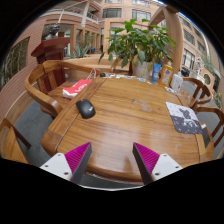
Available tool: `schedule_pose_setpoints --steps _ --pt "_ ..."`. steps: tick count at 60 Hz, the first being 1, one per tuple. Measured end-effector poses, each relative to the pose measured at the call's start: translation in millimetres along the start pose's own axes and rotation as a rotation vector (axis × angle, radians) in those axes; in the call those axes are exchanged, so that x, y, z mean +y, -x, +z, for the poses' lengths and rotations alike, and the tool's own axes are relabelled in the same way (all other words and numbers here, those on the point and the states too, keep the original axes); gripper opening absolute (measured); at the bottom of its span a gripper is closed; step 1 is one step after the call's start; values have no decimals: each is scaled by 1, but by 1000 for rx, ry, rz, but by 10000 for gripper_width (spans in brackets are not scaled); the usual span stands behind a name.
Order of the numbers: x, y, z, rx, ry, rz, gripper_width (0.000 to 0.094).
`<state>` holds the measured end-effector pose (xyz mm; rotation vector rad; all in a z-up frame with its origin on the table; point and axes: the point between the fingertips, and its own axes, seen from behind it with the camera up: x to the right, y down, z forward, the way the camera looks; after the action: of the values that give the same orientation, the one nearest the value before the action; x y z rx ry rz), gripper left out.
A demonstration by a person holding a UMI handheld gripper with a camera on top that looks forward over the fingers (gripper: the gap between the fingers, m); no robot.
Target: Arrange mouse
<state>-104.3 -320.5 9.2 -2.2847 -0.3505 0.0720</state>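
Observation:
A black computer mouse (86,109) lies on the round wooden table (130,125), left of the table's middle and well beyond my fingers. My gripper (112,160) hovers over the near edge of the table. Its two fingers with magenta pads (77,157) stand wide apart with nothing between them.
A red book or packet (76,87) lies at the table's far left. A magazine (185,117) lies at the right edge. A potted plant (140,45) and bottles (160,72) stand at the far side. Wooden chairs (45,80) surround the table.

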Motion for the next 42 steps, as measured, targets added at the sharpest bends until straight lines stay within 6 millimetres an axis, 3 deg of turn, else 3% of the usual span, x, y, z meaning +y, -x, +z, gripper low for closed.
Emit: schedule_pose_setpoints --steps 8,20,27,36,42 --pt "-35 53 47 -55 -36 -25 856" --pt "-78 84 109 -40 -68 -73 847" --pt "-95 81 126 -15 -70 -77 797" --pt "-103 82 141 -47 -57 -20 741" --pt "-110 84 150 -70 -70 -16 603"
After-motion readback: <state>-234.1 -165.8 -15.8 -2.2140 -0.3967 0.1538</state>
